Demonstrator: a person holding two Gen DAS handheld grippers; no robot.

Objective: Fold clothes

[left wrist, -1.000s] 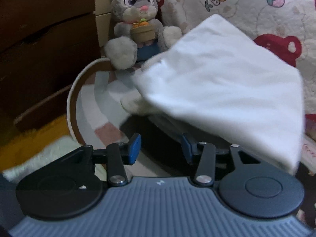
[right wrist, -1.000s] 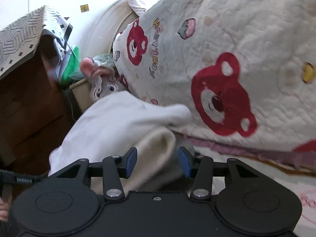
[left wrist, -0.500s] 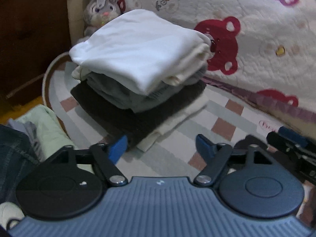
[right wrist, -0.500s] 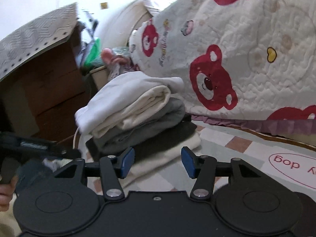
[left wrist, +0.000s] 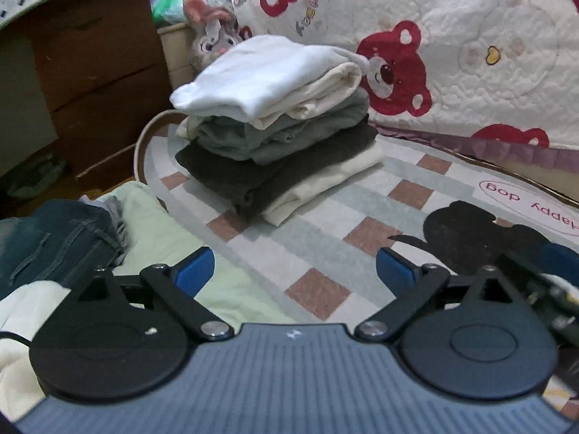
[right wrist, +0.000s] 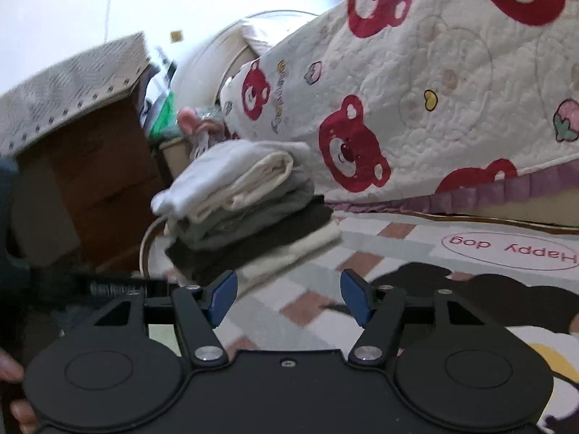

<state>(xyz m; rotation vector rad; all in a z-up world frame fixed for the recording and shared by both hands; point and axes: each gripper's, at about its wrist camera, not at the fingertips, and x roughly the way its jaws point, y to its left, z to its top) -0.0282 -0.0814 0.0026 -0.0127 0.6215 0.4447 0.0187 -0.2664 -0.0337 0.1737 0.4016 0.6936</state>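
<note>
A stack of folded clothes [left wrist: 275,126] [right wrist: 246,213] sits on the checked rug, with a white garment [left wrist: 260,76] on top, then cream, grey, dark brown and cream layers. My left gripper [left wrist: 295,271] hangs well back from the stack, its jaws opening wide with only rug between them. My right gripper [right wrist: 287,298] also stands back from the stack, jaws opening and nothing between them. Unfolded clothes lie at the lower left of the left wrist view: blue jeans [left wrist: 50,238] and a pale green garment [left wrist: 163,231].
A bear-print quilt [left wrist: 452,54] hangs over the bed edge behind the stack. A plush rabbit [left wrist: 213,36] sits by a wooden dresser [left wrist: 97,72] at the left. The checked rug [left wrist: 325,238] carries a dark dog print [left wrist: 466,231].
Both grippers let go of the white garment, which now lies on top of the stack. They drew back from the stack and their jaws spread wider.
</note>
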